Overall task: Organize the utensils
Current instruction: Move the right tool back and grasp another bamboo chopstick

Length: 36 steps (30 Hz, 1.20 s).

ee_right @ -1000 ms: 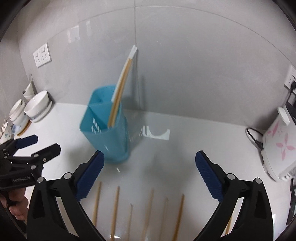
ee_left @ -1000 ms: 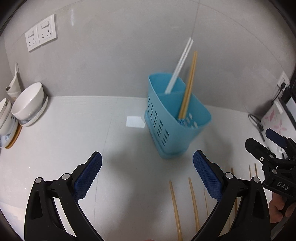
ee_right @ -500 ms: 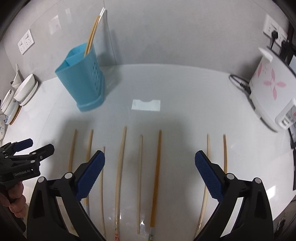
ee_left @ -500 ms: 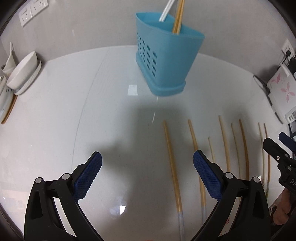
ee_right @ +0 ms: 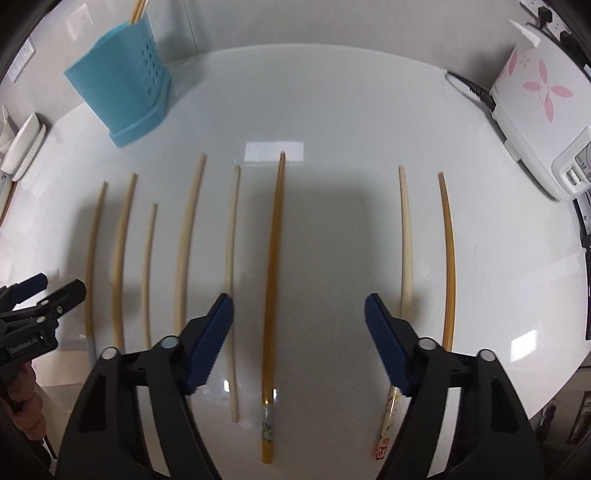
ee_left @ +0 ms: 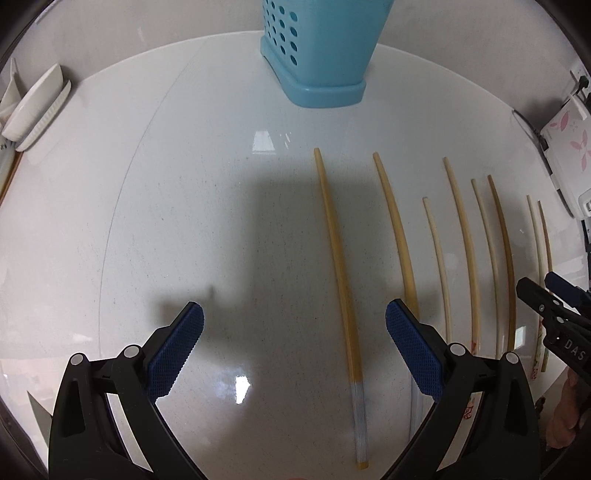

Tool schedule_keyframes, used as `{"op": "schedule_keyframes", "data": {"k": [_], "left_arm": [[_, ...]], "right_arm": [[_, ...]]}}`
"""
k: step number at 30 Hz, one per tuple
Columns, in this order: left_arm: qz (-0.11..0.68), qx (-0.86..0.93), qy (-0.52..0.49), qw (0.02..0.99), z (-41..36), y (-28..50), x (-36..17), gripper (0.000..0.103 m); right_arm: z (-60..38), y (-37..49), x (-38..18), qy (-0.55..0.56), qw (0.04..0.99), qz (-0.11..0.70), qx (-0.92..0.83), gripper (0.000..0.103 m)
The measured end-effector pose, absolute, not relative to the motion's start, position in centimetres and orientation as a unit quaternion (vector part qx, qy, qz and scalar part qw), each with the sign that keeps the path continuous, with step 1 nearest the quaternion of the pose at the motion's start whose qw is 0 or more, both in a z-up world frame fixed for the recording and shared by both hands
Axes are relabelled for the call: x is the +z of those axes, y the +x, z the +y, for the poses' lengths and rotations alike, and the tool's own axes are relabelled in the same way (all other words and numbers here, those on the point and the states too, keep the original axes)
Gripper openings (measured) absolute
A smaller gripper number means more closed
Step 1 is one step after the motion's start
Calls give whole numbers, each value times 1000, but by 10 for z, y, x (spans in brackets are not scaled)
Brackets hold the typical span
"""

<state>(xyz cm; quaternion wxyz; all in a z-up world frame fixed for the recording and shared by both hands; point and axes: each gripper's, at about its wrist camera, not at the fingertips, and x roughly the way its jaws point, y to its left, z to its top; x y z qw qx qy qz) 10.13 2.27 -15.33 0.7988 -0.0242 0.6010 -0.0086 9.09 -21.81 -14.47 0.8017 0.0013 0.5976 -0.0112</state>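
Amber chopstick (ee_right: 272, 258) lay on white counter (ee_right: 332, 110), between right gripper (ee_right: 299, 317) pads, untouched; jaws had just been closing, both grippers lowered since second before; left gripper (ee_left: 294, 325) spread over yellow chopstick (ee_left: 338, 258); blue holder (ee_right: 118, 92) well apart; pickup judged next.

The blue holder (ee_left: 325, 55) is cut off by the top edge in the left wrist view, its rim unseen. There the left tongs' (ee_left: 294, 345) right arm covers the near end of the 2nd chopstick (ee_left: 397, 229). In the right wrist view, the chopsticks in the holder (ee_right: 138, 9) run out of frame, and the bowls (ee_right: 26, 147) at the left edge are only partly visible.
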Motion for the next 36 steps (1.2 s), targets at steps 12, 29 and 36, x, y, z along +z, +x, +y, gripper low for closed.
{"op": "schedule_keyframes", "data": {"k": [12, 29, 36], "left_arm": [[625, 4, -4, 781, 14, 98, -169, 93], [651, 0, 13, 759, -8, 102, -153, 7], [651, -8, -1, 759, -13, 100, -149, 7]], "right_arm": [[-214, 82, -160, 0, 768, 640, -6, 46], [-196, 88, -157, 1, 738, 674, -17, 6], [-191, 93, -158, 12, 740, 673, -22, 6]]}}
